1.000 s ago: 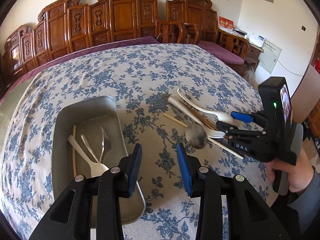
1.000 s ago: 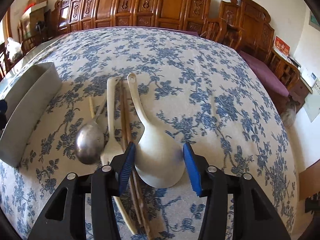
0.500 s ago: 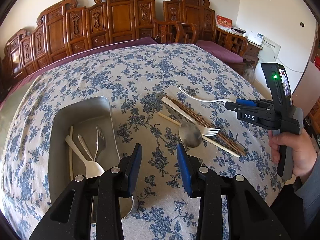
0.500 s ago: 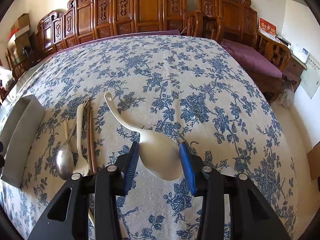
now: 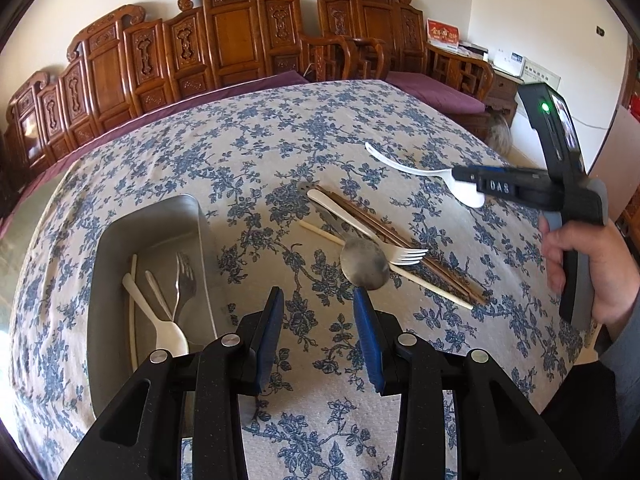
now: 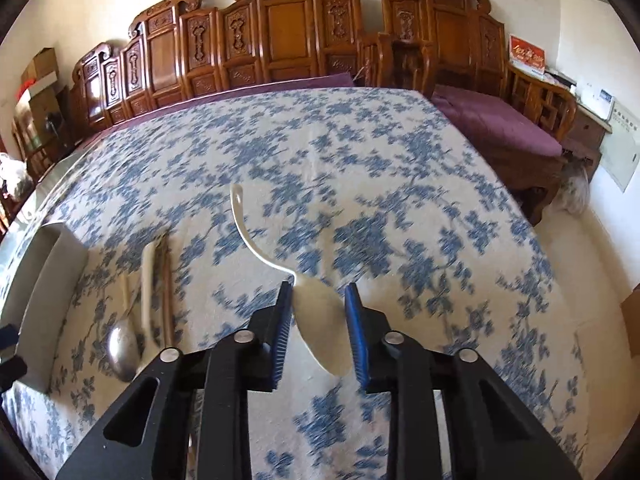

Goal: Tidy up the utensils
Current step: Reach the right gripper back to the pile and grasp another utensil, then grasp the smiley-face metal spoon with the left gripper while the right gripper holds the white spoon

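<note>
My right gripper (image 6: 318, 292) is closing its jaws on the bowl of a large white serving spoon (image 6: 320, 320). The spoon hangs clear of the tablecloth with its handle pointing away. The left wrist view shows this white spoon (image 5: 408, 166) in the air at the right, held by the right gripper (image 5: 464, 180). My left gripper (image 5: 318, 300) hovers open over bare cloth with nothing between its fingers. To its left, a metal tray (image 5: 148, 216) holds a white spoon (image 5: 160, 320), a metal fork (image 5: 185, 280) and a chopstick. A metal spoon (image 5: 364, 266), white fork (image 5: 372, 232) and brown chopsticks (image 5: 400, 236) lie piled ahead.
A floral tablecloth (image 5: 248, 152) covers the table. Carved wooden chairs (image 5: 240, 40) line the far side, and a purple-cushioned bench (image 6: 492, 128) stands at the right. A person's hand (image 5: 580, 264) grips the right tool near the table's right edge.
The right gripper has narrowed on the white serving spoon, lifted it off the table and carried it right, away from the pile. The left gripper has stayed open.
</note>
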`<state>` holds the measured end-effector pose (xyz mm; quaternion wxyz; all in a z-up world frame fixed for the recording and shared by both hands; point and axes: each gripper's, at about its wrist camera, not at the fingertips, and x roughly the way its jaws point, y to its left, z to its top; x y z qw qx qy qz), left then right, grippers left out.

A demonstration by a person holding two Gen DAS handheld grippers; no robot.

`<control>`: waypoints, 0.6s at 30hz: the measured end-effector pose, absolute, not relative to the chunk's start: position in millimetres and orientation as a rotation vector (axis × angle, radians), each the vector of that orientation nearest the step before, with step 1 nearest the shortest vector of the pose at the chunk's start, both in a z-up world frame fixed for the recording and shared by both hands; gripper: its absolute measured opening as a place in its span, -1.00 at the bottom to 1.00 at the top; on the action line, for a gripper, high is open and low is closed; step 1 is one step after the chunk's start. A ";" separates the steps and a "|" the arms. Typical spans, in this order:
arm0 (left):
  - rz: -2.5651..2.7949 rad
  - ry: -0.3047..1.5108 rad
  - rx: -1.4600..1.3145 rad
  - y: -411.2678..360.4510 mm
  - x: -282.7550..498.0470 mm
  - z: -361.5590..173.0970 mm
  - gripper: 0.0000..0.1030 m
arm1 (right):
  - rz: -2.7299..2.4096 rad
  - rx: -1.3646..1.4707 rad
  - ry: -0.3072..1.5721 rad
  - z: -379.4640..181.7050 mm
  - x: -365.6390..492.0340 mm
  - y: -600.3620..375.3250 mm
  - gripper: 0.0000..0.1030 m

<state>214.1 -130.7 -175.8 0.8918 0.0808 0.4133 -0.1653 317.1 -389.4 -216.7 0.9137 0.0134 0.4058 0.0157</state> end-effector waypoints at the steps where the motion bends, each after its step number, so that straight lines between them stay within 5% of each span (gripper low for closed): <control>1: -0.343 0.858 0.174 -132.4 213.9 -175.9 -0.34 | 0.026 0.027 0.837 -217.3 319.4 -392.0 -0.58; 7: -0.338 0.867 0.191 -141.1 215.1 -177.9 -0.34 | 0.031 0.036 0.867 -224.4 325.3 -400.6 -0.84; 18: -0.326 0.926 0.144 -155.9 250.3 -194.2 -0.34 | 0.057 0.097 0.860 -223.0 314.5 -410.6 -0.85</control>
